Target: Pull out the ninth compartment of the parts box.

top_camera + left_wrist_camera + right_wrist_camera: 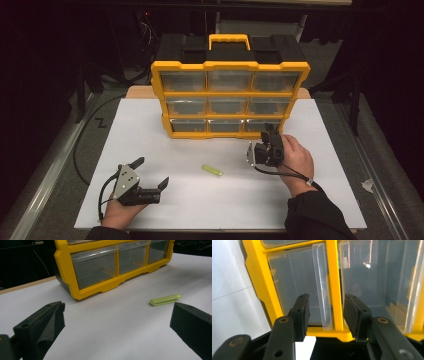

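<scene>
A yellow organiser (229,95) with clear drawers stands upright at the back of the white table top (145,130). A small light-green clip (212,170) lies flat in front of it. My right gripper (270,131) is held up against the bottom right drawer (262,125). In the right gripper view its jaws (325,305) stand apart around a clear drawer tab (322,285) and a yellow frame bar (335,290), and the pads do not press on either. My left gripper (151,171) rests open at the front left, and in its own view the clip (165,300) lies ahead near the right jaw.
The organiser (100,287) has a black top with a yellow carry handle (229,41). A black cable (85,140) loops over the floor to the left of the table. A metal rail (45,190) runs along that side.
</scene>
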